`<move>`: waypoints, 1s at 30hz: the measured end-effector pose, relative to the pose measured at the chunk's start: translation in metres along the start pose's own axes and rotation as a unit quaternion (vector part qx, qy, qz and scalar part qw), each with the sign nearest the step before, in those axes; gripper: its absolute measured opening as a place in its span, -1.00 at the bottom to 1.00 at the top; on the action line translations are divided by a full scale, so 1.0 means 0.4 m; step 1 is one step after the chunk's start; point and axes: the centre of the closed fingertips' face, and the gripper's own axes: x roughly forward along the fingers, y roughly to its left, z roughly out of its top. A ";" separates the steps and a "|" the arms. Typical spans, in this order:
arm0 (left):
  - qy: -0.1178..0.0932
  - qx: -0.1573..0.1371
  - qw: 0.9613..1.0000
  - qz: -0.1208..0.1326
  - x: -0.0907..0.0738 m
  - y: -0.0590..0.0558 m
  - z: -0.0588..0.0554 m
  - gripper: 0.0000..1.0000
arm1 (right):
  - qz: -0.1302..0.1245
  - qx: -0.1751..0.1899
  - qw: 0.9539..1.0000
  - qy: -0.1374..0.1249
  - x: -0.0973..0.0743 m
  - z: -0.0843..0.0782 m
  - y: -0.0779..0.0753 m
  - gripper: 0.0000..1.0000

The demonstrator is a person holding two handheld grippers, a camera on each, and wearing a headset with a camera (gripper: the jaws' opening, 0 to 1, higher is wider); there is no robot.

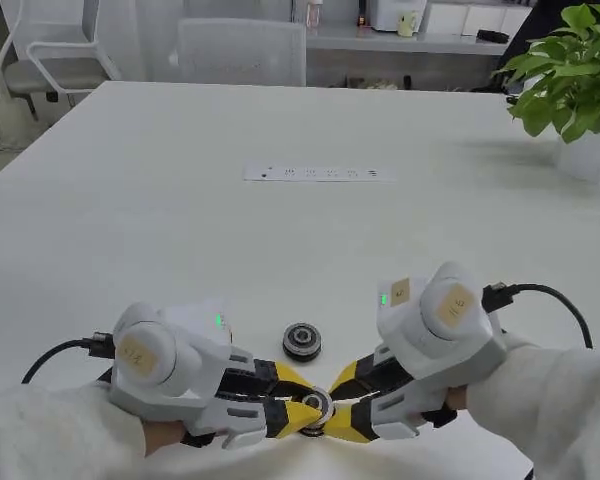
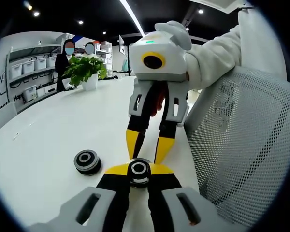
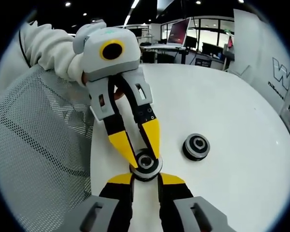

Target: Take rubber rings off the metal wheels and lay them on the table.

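Rubber-rimmed and small, the wheel (image 3: 146, 164) sits at the near edge of the tabletop (image 1: 180, 220), pinched from opposite sides. The left gripper (image 2: 138, 169) is clamped on it, and the right gripper (image 3: 146, 178) closes on it from the other side, so the yellow tips of the two almost meet. I cannot tell whether the wheel rests on the surface or is held just clear of it.

The step looks like stripping the first wheel, as its black ring appears to be seated. The next move probably needs one gripper to hold the metal body firm while the other catches only the rubber edge and peels it sideways. Whether the right tips bear on rubber or on metal is too small to tell.

A mesh chair back (image 2: 241, 145) stands close beside the hands and may crowd the elbows. Just beyond the grippers, apart from them, a second wheel (image 1: 302, 340) lies flat with its ring apparently in place, so the job seems near its start. The bare surface around it leaves room to lay rings down. A power strip (image 1: 318, 173) lies farther out, mid-table and well apart. A potted plant (image 1: 570, 70) stands at the far right, with white chairs (image 1: 242, 50) past the far edge. None of these is in the way.
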 end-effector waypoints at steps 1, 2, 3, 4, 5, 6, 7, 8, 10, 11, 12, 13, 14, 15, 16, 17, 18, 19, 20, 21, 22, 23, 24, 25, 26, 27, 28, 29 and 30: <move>0.000 0.000 1.000 0.000 0.000 0.000 0.000 -0.84 | 0.000 -0.002 1.000 0.001 0.000 0.000 0.000 -0.68; 0.000 0.000 1.000 0.000 0.000 0.001 0.000 -0.84 | 0.000 -0.007 1.000 0.003 -0.001 -0.001 -0.001 -0.69; 0.000 0.000 1.000 0.000 -0.001 0.002 0.000 -0.84 | -0.001 -0.007 1.000 0.005 -0.003 -0.002 -0.002 -0.71; 0.000 0.000 1.000 0.001 -0.001 0.003 -0.001 -0.84 | -0.003 -0.007 1.000 0.007 -0.004 -0.004 -0.003 -0.78; 0.001 -0.001 1.000 0.002 -0.002 0.004 -0.001 -0.84 | -0.016 -0.018 0.999 0.030 -0.010 -0.024 -0.017 -1.00; 0.000 -0.003 1.000 0.001 -0.002 0.003 -0.001 -0.84 | -0.009 -0.005 1.000 0.013 -0.007 -0.013 -0.012 -1.00; 0.000 -0.001 1.000 0.002 -0.002 0.004 -0.001 -0.84 | -0.009 0.005 1.000 0.012 -0.006 -0.013 -0.014 -1.00; 0.000 -0.001 1.000 0.002 -0.002 0.004 -0.001 -0.84 | -0.010 -0.002 1.000 0.012 -0.005 -0.013 -0.013 -1.00; 0.000 -0.001 1.000 0.002 -0.002 0.003 -0.001 -0.84 | -0.012 -0.006 1.000 0.015 -0.003 -0.013 -0.013 -1.00; 0.000 -0.002 1.000 0.002 -0.002 0.004 -0.001 -0.84 | -0.012 -0.006 1.000 0.015 -0.003 -0.013 -0.013 -1.00; 0.000 -0.002 1.000 0.002 -0.002 0.004 -0.001 -0.84 | -0.013 -0.003 1.000 0.015 -0.003 -0.013 -0.014 -1.00; 0.000 -0.002 1.000 0.002 -0.002 0.004 -0.001 -0.84 | -0.014 0.002 1.000 0.015 -0.003 -0.013 -0.016 -1.00; 0.000 -0.002 1.000 0.002 -0.002 0.004 -0.001 -0.84 | -0.015 0.007 1.000 0.016 -0.003 -0.014 -0.017 -1.00; -0.001 -0.002 1.000 0.003 -0.001 0.004 0.000 -0.84 | -0.017 0.019 1.000 0.017 -0.002 -0.015 -0.020 -1.00; -0.001 -0.002 1.000 0.003 -0.001 0.004 0.000 -0.84 | -0.018 0.030 0.999 0.018 -0.002 -0.016 -0.022 -1.00; -0.001 -0.002 1.000 0.003 -0.001 0.004 0.000 -0.84 | -0.020 0.050 0.998 0.020 -0.003 -0.018 -0.022 -1.00; -0.001 -0.002 1.000 0.003 -0.001 0.004 0.000 -0.84 | -0.021 0.073 0.997 0.020 -0.003 -0.019 -0.024 -1.00; -0.001 -0.002 1.000 0.003 -0.001 0.004 0.000 -0.84 | -0.020 0.097 0.995 0.017 -0.002 -0.019 -0.027 -1.00; -0.001 -0.002 1.000 0.003 -0.001 0.005 0.000 -0.84 | -0.018 0.112 0.993 0.014 -0.003 -0.018 -0.030 -1.00; -0.001 -0.002 1.000 0.003 -0.001 0.005 0.000 -0.84 | -0.018 0.125 0.992 0.014 -0.003 -0.019 -0.031 -1.00; -0.001 -0.002 1.000 0.003 -0.001 0.005 0.000 -0.84 | -0.018 0.130 0.991 0.014 -0.004 -0.019 -0.031 -1.00; -0.001 -0.002 1.000 0.003 -0.001 0.005 0.000 -0.84 | -0.018 0.163 0.986 0.011 -0.004 -0.019 -0.034 -1.00; -0.001 -0.002 1.000 0.003 -0.001 0.005 0.000 -0.84 | -0.017 0.180 0.983 0.008 -0.005 -0.019 -0.035 -1.00; -0.001 -0.002 1.000 0.003 -0.001 0.005 0.000 -0.84 | -0.013 0.207 0.978 0.002 -0.007 -0.018 -0.037 -1.00; -0.001 -0.002 1.000 0.003 -0.001 0.006 0.000 -0.84 | -0.010 0.222 0.975 -0.003 -0.010 -0.017 -0.038 -1.00; -0.001 -0.002 1.000 0.003 -0.001 0.006 -0.001 -0.84 | -0.010 0.247 0.969 -0.011 -0.013 -0.014 -0.044 -1.00; -0.001 -0.002 1.000 0.004 -0.001 0.006 -0.001 -0.85 | -0.010 0.268 0.963 -0.017 -0.016 -0.013 -0.045 -1.00; -0.001 -0.002 1.000 0.004 -0.001 0.007 -0.001 -0.85 | -0.010 0.292 0.956 -0.021 -0.018 -0.010 -0.048 -1.00; -0.001 -0.002 1.000 0.004 -0.002 0.007 -0.001 -0.85 | -0.010 0.317 0.948 -0.027 -0.020 -0.008 -0.053 -1.00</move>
